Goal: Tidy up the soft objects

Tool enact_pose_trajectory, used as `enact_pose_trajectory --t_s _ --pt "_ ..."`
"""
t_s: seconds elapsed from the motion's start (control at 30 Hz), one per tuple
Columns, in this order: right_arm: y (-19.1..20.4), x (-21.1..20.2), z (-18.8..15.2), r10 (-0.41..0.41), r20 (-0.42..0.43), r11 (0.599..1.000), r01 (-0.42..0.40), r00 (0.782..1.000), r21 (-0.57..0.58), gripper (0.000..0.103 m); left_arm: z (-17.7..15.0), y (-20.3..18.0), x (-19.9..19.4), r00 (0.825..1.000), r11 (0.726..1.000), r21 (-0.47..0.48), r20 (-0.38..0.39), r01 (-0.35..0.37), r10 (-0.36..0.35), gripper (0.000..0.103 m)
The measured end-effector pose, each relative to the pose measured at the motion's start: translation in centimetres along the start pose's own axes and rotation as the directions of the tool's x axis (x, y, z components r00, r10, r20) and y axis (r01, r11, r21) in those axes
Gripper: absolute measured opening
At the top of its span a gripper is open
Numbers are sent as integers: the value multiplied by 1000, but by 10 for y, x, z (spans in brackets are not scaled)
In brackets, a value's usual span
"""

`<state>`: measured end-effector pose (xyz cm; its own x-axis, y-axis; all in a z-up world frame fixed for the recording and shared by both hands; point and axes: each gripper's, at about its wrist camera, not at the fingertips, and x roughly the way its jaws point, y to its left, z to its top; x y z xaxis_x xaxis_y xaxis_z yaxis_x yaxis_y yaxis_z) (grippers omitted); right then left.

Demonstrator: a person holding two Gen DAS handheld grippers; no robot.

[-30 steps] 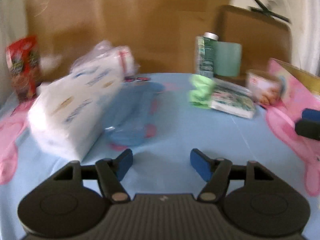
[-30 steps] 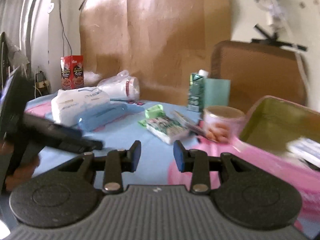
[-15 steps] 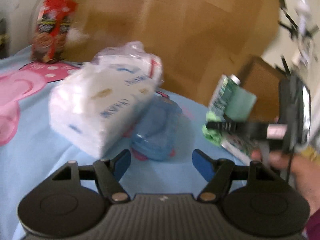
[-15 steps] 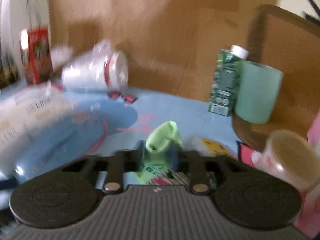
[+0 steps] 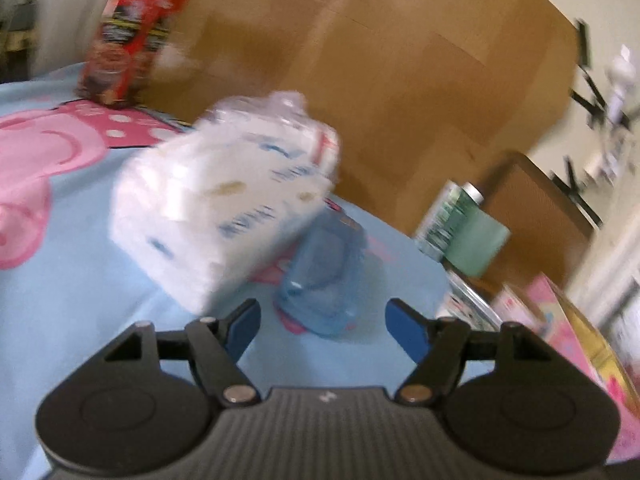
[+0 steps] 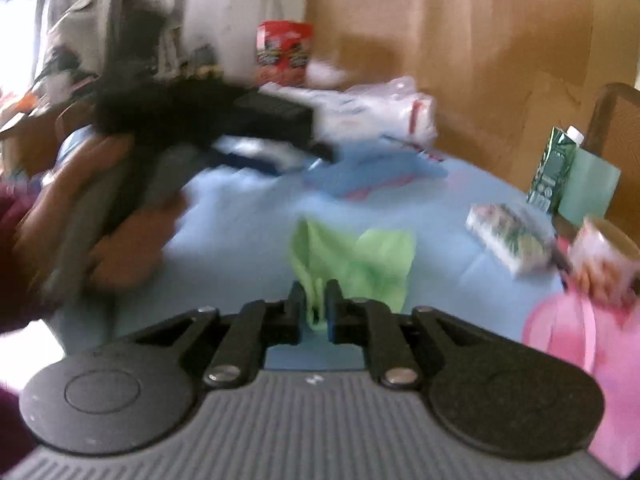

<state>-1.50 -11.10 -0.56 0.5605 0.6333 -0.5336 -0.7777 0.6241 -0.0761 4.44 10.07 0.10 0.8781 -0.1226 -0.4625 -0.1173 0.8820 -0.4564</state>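
Note:
My right gripper is shut on a light green cloth and holds it above the blue tablecloth. My left gripper is open and empty, just in front of a white tissue pack and a blue plastic pouch. The left gripper and the hand holding it show in the right wrist view, over the white tissue pack. A clear bag of white soft goods lies behind the pack.
A red snack box stands at the back left. A green carton and teal cup stand at the right, near a printed packet, a round tub and a pink box. Brown cardboard backs the table.
My right gripper has closed on the green cloth and lifted it, swinging left. My left gripper has moved closer to the tissue pack and blue pouch, staying open.

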Motion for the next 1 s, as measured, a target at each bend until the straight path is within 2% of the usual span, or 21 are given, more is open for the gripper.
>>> enact_pose_trajectory --t_s 0.03,0.1,0.17,0.27,0.33,0.4,0.43,0.5,0.57,0.6,0.63,0.67,0.7,0.77,0.83,0.93,1.0 --pt "6 -9 -7 -4 8 1000 4 1000 1 41 -1 -4 1 1000 999 27 -15 23 -23 71" --pt "11 -21 -19 -10 27 999 9 1000 33 62 -3 -11 2 997 994 77 -43 72 -69 71" --pt "11 -27 -23 -37 54 998 34 998 50 64 -6 -18 -1 993 988 115 -61 107 -101 71" --pt "4 -23 -19 -72 61 994 66 996 87 67 -10 -22 -10 986 981 119 -89 154 -144 71" --pt "-3 -13 -13 -77 53 991 71 996 113 75 -14 -24 -13 977 979 97 -131 182 -168 71" --pt "-9 -3 -8 -71 41 989 65 997 130 75 -22 -29 -15 967 974 96 -174 205 -186 71" --pt "-10 3 -6 -72 35 989 67 997 130 75 -26 -33 -17 963 970 109 -190 216 -193 67" --pt "-13 16 -1 -83 8 988 81 997 129 73 -31 -42 -19 958 963 140 -208 230 -198 54" --pt "-15 18 0 -60 10 988 58 998 145 66 -37 -50 -17 950 957 169 -248 235 -190 43" --pt "-16 18 -1 -53 13 988 50 999 148 55 -40 -53 -14 946 957 180 -271 230 -176 37" --pt "-16 16 -2 -47 20 987 44 999 151 38 -43 -56 -15 954 956 201 -254 213 -159 36" --pt "-16 13 -4 -38 27 987 33 999 158 30 -46 -60 -15 958 954 223 -248 200 -143 36" --pt "-17 11 -5 -33 30 985 27 999 169 25 -47 -64 -15 959 952 235 -246 198 -139 30" --pt "-20 5 -10 -45 33 980 38 998 197 20 -49 -67 -14 941 950 193 -283 247 -187 21" --pt "-25 -4 -16 -51 36 973 42 998 227 18 -51 -73 -12 927 946 173 -311 274 -211 21" --pt "-29 -24 -32 -79 48 965 65 996 254 14 -62 -91 -11 896 922 186 -360 340 -258 21" --pt "-26 -41 -45 -111 57 960 92 992 266 13 -73 -112 -10 868 892 217 -406 397 -287 21"
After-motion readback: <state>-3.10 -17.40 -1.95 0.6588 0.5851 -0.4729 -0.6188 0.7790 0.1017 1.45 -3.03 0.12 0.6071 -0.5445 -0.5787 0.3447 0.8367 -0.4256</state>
